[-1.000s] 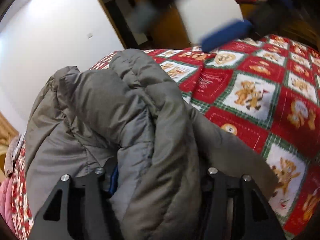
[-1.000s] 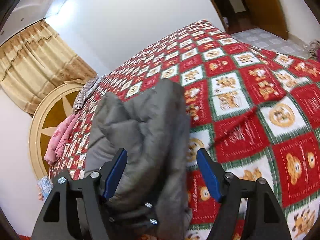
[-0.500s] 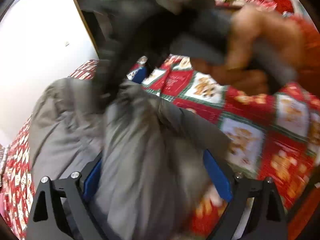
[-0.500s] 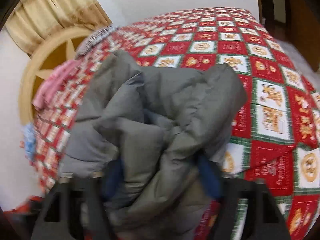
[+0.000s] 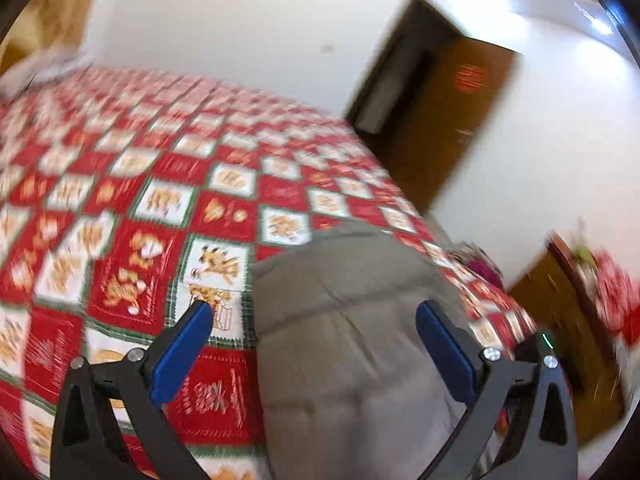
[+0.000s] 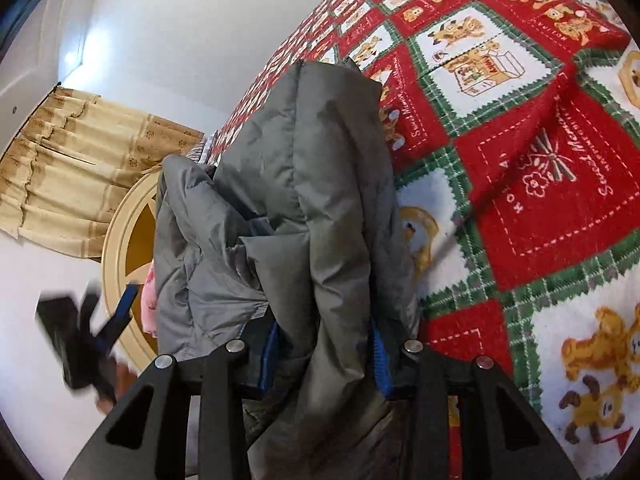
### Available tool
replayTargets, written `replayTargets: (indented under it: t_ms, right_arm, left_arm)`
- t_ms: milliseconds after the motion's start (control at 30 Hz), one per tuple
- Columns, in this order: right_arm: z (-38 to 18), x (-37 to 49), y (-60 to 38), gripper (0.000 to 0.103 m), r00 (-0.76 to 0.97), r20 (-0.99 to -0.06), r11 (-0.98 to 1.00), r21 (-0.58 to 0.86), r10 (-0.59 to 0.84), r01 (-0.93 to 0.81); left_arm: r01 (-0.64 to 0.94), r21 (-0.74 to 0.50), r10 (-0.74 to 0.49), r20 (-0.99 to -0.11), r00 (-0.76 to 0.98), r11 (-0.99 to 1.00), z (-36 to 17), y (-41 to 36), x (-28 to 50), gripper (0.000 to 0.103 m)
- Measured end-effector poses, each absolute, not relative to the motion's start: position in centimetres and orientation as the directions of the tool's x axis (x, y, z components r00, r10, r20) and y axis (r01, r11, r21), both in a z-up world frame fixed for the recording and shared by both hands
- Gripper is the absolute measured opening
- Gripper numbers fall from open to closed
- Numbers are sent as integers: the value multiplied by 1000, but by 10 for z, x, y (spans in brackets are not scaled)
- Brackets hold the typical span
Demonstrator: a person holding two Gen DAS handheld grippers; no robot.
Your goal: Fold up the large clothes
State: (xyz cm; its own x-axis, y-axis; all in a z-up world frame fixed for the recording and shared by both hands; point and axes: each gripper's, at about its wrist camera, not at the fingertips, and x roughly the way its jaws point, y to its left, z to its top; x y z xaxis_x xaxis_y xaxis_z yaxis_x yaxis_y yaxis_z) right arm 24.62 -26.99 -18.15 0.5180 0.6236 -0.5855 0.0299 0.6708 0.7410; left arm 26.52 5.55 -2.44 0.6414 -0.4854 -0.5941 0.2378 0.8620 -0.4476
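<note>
Left wrist view: looks down along its spread fingers, across the bed (image 5: 168, 184) toward the far wall and door (image 5: 452, 120); blurred. Right wrist view: close in, facing along the bed toward the headboard (image 6: 128, 248) and curtain (image 6: 80, 160). Both share the grey jacket (image 5: 352, 340) and quilt.

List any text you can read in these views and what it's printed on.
"Sweet Memories": stitched script on the red squares of the bedspread, right wrist view; the last letters run off.
More capitals along those squares' borders: too distorted to read.
Label on the box in the bear square: too small.
Red sign on the door, left wrist view: blurred.
Grey jacket: no text visible.
</note>
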Motion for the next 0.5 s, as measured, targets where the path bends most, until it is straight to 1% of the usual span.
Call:
replayTargets:
  t_ms: [67,133,200,233,267,300,367,400,433,467,500]
  right_arm:
    - [-169,243,-268,41,510,-617,707,706,599,23]
    - [-140,235,-271,41,519,-672,782,624,528,13]
    - [-92,226,-271,41,586,-693,861,509,419,-14]
    - [-67,225,-268,41,617,-693,890,456,374,-27]
    - [-51,225,-264,41,634,-687,901,432,355,-37]
    - [-32,228,-258,41,651,-674,905,423,349,-48]
    - [-8,244,-242,42,656,-642,876,479,396,-59]
    - [-3,258,-228,46,646,-625,846,530,437,-60]
    - [-2,273,-216,48,636,-627,836,546,449,-53]
    - [-8,287,-201,50,622,-648,842,539,439,-32]
    - [-15,297,-190,50,620,-672,859,512,404,-4]
  left_arm:
    - [200,-433,-457,-647,610,879,-40,40,275,102]
    - [201,-406,-441,-678,588,891,-50,30,269,102]
    - [230,-363,-425,-677,600,903,-46,22,263,102]
    - [236,-324,-398,-678,618,916,-43,18,258,102]
    - [236,-289,-372,-678,633,928,-40,16,256,102]
    - [240,-271,-362,-676,642,932,-37,13,254,102]
    - [253,-258,-361,-674,644,932,-36,6,259,102]
    - [252,-252,-356,-677,645,935,-35,2,260,102]
    - [247,-243,-346,-683,644,938,-34,-2,258,102]
    - [243,-240,-341,-687,642,940,-37,-5,261,102]
    - [239,-233,-333,-692,641,943,-37,-7,260,102]
